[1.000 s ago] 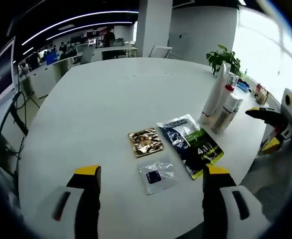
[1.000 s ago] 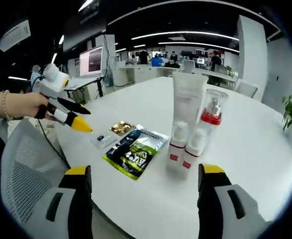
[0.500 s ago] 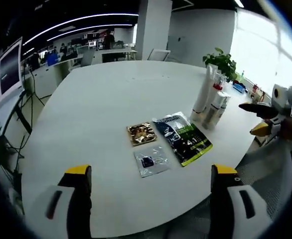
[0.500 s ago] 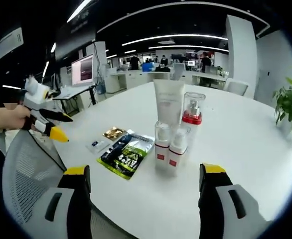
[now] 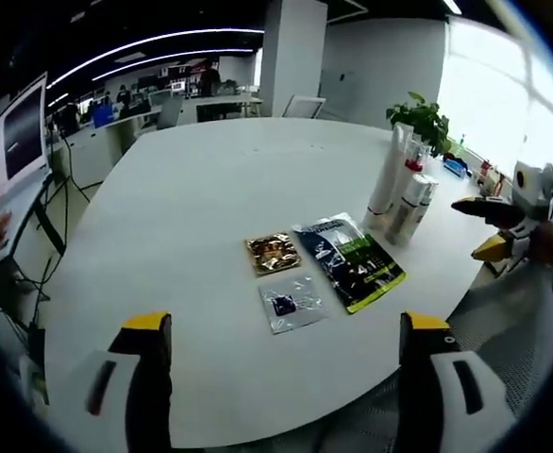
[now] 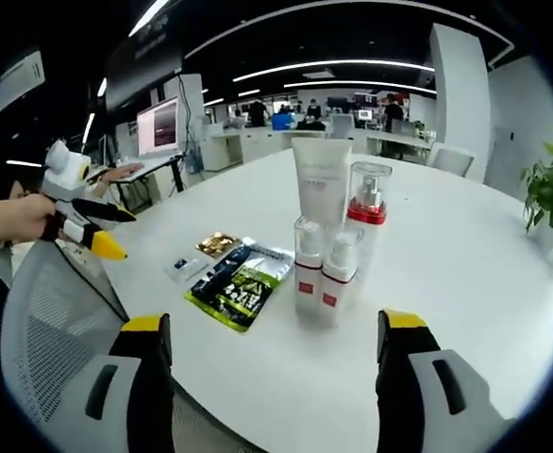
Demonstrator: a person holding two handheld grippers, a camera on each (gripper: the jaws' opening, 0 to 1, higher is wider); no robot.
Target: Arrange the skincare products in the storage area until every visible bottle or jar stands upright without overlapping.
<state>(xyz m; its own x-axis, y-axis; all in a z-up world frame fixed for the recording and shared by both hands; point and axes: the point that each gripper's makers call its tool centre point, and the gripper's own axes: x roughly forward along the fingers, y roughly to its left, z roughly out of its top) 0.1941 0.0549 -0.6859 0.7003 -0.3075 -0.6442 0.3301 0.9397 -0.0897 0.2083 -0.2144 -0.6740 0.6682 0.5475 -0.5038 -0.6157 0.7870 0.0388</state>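
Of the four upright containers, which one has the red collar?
The clear-capped pump bottle, back right of the cluster beside the tall white tube. The two small bottles in front carry only red labels.

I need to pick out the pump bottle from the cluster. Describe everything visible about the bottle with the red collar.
The bottle with the red collar stands upright on the white table, in a tight cluster beside the tall white tube and behind two small white bottles. A clear cap covers its pump above the red band; the body below looks pale and translucent. Whether it touches its neighbours is unclear. Neither gripper holds it.
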